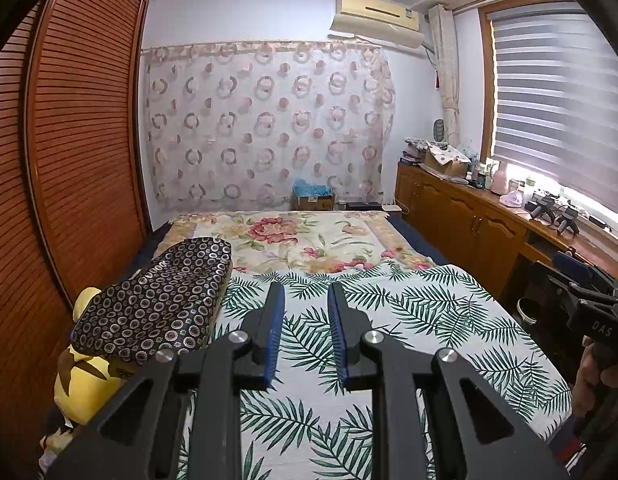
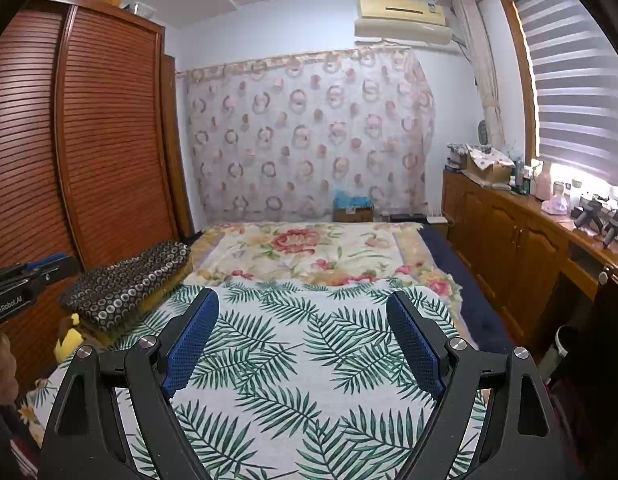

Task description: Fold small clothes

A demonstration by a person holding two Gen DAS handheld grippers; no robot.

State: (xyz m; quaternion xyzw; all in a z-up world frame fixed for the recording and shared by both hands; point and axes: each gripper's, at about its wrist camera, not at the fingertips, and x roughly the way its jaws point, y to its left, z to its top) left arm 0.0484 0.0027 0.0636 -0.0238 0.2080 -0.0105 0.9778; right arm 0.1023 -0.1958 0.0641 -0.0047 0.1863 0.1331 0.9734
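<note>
Yellow plush toy point(image 1: 75, 384) under pillow point(image 1: 157, 304)

A white bedsheet with green palm fronds point(image 2: 309, 360) adjoins a cream blanket with red flowers point(image 2: 301, 248); the dark ring-dotted cushion point(image 1: 157, 304) tops a yellow plush toy point(image 1: 79, 384).

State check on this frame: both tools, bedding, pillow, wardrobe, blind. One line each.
left tool: narrow gap between its pads, nothing in it
right tool: open wide, empty
leaf-print sheet: spread flat on the bed
floral quilt: spread flat at the far end of the bed
patterned pillow: resting on a yellow plush toy
wardrobe door: shut
window blind: lowered
clothes: none in view
</note>
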